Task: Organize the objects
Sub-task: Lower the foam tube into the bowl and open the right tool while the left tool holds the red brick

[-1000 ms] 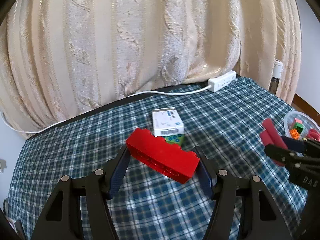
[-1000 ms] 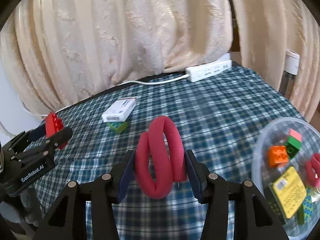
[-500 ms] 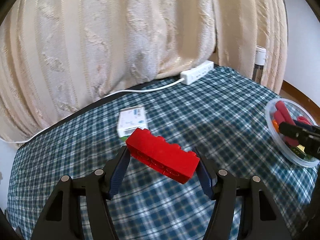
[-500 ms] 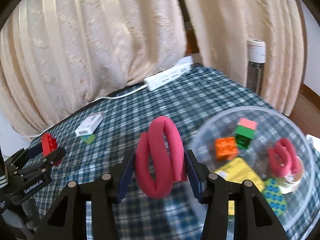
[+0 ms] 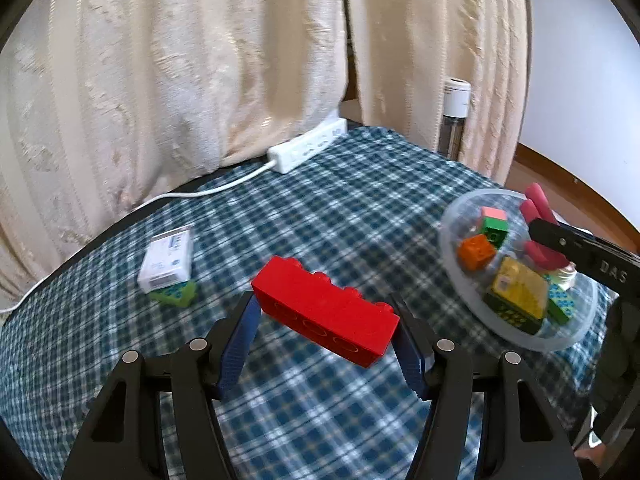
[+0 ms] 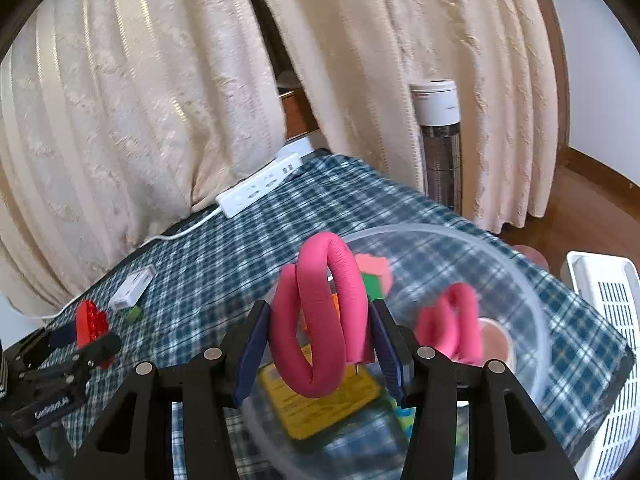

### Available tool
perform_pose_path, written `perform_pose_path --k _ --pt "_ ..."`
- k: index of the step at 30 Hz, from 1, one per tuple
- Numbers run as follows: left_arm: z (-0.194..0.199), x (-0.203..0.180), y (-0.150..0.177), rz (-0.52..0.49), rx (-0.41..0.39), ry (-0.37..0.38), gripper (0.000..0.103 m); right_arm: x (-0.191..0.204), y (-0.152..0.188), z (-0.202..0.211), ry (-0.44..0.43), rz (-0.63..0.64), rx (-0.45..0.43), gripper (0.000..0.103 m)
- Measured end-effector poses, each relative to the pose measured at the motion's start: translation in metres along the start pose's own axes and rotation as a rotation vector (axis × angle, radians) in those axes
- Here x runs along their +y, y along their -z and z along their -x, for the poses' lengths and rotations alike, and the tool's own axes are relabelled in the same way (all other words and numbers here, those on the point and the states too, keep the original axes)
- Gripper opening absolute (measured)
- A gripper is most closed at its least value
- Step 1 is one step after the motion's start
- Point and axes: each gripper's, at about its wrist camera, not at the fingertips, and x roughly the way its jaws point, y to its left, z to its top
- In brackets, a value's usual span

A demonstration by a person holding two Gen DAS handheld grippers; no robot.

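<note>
Left gripper clamped on long red plastic brick; right gripper squeezing looped pink foam tube over clear plastic bowl. Risk: 2 grippers colliding at bowl, probably.

right claw with pink foam loop now over the clear bowl, left claw with red brick now nearer the bowl, white box now off to its left
</note>
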Motion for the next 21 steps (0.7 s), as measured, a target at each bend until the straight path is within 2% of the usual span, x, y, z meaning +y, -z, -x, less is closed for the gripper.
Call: perform_pose_path --k 8,11,21 --pt "-0.003 -0.035 -0.01 -0.042 0.003 0.034 0.065 -0.026 -0.008 -0.012 0.0 -0.027 0.019 0.056" --pt "-0.004 -0.046 -0.014 -0.057 0.002 0.041 0.065 -0.036 -0.009 -0.009 -0.016 -0.05 0.015 0.06" --pt "-0.014 -0.078 -0.026 -0.1 0.007 0.089 0.065 -0.055 -0.004 0.004 -0.021 -0.075 -0.003 0.06"
